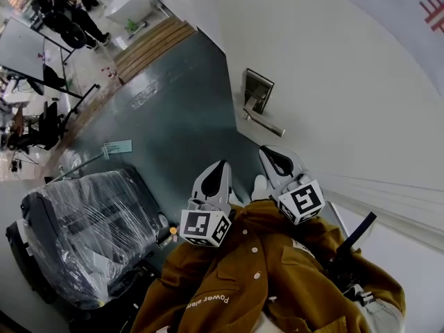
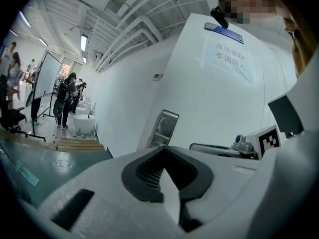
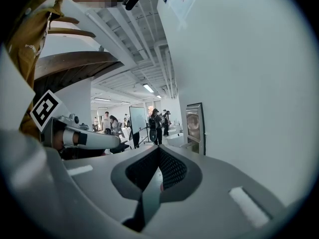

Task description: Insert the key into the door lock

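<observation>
Approach step, as I judge it. Both grippers are held short of the lock plate [image 1: 257, 89], on the person's side of it, touching nothing. Left gripper [image 2: 162, 149]: jaws closed, empty. Right gripper [image 3: 159, 148]: jaws together too, with only a reddish speck in their cleft. No key can be made out in any view. The keyhole is too small to find. The lever handle [image 1: 265, 122] sits just beside the plate. Next move: find the keyhole and line a tip up with it.

Head view looks down; gripper views level, sharing lock plate [image 1: 257, 91]
</observation>
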The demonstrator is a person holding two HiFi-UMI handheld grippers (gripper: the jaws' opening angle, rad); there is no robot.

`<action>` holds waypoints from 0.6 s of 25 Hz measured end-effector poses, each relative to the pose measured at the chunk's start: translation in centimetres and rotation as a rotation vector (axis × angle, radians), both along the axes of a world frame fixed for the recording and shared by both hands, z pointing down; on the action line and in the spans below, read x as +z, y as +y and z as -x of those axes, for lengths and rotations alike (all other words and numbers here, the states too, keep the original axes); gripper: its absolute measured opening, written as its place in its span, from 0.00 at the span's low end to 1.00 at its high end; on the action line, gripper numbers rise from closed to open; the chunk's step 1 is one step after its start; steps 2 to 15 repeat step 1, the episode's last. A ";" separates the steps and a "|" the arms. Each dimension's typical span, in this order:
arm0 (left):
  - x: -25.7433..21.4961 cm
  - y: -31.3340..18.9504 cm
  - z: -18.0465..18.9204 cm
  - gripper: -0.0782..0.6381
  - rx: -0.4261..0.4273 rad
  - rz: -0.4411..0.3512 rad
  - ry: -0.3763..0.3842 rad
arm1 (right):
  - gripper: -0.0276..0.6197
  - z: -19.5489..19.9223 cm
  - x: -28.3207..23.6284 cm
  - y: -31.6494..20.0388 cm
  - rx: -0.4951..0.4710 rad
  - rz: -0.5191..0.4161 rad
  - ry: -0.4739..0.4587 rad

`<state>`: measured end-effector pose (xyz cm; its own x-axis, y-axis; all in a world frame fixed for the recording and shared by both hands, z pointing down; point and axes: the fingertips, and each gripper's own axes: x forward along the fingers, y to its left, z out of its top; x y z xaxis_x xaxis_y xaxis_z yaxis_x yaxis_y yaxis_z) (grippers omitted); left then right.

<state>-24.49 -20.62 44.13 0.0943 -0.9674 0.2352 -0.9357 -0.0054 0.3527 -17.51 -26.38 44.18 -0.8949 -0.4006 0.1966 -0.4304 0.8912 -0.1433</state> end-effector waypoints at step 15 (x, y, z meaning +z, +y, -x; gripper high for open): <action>0.1 -0.1 0.0 0.12 0.001 0.000 0.001 | 0.05 0.0 0.0 -0.1 -0.001 -0.001 0.001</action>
